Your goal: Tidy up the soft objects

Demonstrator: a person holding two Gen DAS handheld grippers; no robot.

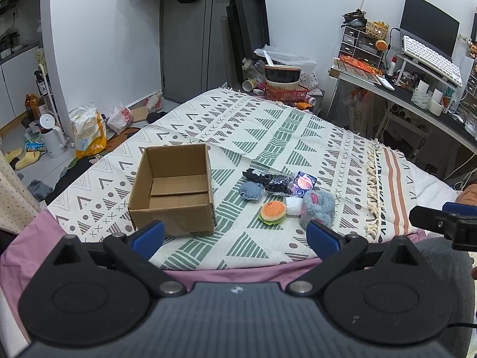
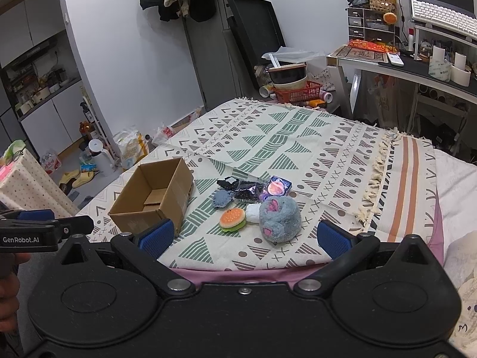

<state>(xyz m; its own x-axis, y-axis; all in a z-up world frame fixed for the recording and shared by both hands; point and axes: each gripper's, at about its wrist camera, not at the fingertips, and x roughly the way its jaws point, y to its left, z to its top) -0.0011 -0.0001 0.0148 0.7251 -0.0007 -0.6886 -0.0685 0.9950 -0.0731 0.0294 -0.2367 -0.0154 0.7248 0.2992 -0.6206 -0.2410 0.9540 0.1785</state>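
Note:
An empty open cardboard box (image 1: 173, 191) (image 2: 155, 200) stands on a patterned blanket. To its right lie soft items: a grey plush mouse (image 1: 317, 208) (image 2: 278, 219), a burger toy (image 1: 272, 212) (image 2: 233, 219), a white soft piece (image 1: 293, 205) (image 2: 253, 211), a blue knitted round (image 1: 252, 191) (image 2: 222, 198), a black shiny packet (image 1: 272, 183) (image 2: 244, 191) and a small pouch with a pink print (image 1: 304, 183) (image 2: 277, 186). My left gripper (image 1: 235, 237) is open and empty, short of the box and toys. My right gripper (image 2: 244, 235) is open and empty, just short of the mouse.
The blanket (image 1: 268, 137) (image 2: 298, 146) covers a bed with a pink sheet edge (image 1: 238, 273). A red basket with bowls (image 1: 284, 85) sits beyond the far end. A desk with keyboard and monitor (image 1: 426, 59) stands at right. Bags and slippers litter the floor at left (image 1: 86, 132).

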